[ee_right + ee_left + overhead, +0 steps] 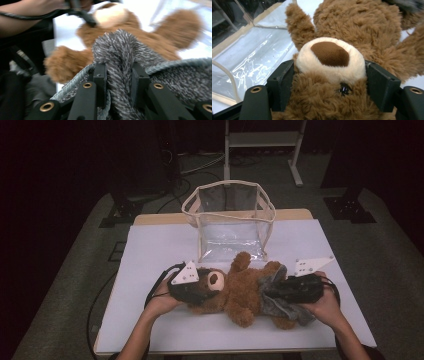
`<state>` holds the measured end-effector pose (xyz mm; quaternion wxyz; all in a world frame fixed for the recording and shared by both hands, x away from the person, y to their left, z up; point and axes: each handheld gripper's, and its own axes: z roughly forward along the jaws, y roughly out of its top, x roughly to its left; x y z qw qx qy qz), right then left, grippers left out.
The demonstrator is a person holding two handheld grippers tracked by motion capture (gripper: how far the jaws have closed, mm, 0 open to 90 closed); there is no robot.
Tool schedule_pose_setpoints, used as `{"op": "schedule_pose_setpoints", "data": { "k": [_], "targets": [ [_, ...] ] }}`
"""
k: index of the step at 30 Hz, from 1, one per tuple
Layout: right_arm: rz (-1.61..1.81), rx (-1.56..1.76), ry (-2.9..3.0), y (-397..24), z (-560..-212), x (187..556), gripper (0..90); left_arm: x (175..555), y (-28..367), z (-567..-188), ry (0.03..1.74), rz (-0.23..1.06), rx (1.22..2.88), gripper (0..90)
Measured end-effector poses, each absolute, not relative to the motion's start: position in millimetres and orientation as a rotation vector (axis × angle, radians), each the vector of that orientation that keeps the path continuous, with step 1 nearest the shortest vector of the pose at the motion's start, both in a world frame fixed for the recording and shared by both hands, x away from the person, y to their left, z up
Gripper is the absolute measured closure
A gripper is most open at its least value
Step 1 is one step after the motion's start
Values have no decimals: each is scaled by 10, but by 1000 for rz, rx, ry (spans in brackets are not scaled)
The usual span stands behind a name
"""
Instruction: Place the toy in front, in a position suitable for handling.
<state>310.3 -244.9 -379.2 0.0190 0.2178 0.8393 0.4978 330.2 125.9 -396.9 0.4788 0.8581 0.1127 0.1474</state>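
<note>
Teddy bear (235,292) lies on back mid-table, before clear bag (227,220). Your left gripper (329,82) clamps its head, pinning it steady. Your right gripper (118,82) pinches fold of grey knit garment (125,57) at legs, likely to pull it.

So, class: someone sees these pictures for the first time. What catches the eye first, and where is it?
A brown teddy bear lies on its back mid-table, the left gripper clamped around its head. The right gripper pinches a fold of grey knitted cloth at the bear's legs. Behind stands an open clear plastic bag.
</note>
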Motion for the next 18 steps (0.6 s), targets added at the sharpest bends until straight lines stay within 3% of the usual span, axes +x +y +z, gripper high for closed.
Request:
{"op": "schedule_pose_setpoints", "data": {
  "k": [5, 10, 13, 18],
  "targets": [
    [1584, 713, 2536, -2458, -3687, 3103, 703, 3297, 1261, -3987, 268, 326, 2092, 308],
    [1559, 559, 2554, -2020, -3517, 3050, 703, 3249, 1225, -3975, 244, 298, 2117, 313],
    [1445, 436, 2653, -1689, -3662, 2996, 699, 3220, 1225, -3951, 231, 327, 2140, 309],
    [1442, 448, 2636, -1843, -3715, 2995, 700, 3257, 1248, -3930, 254, 327, 2129, 306]
  ]
}}
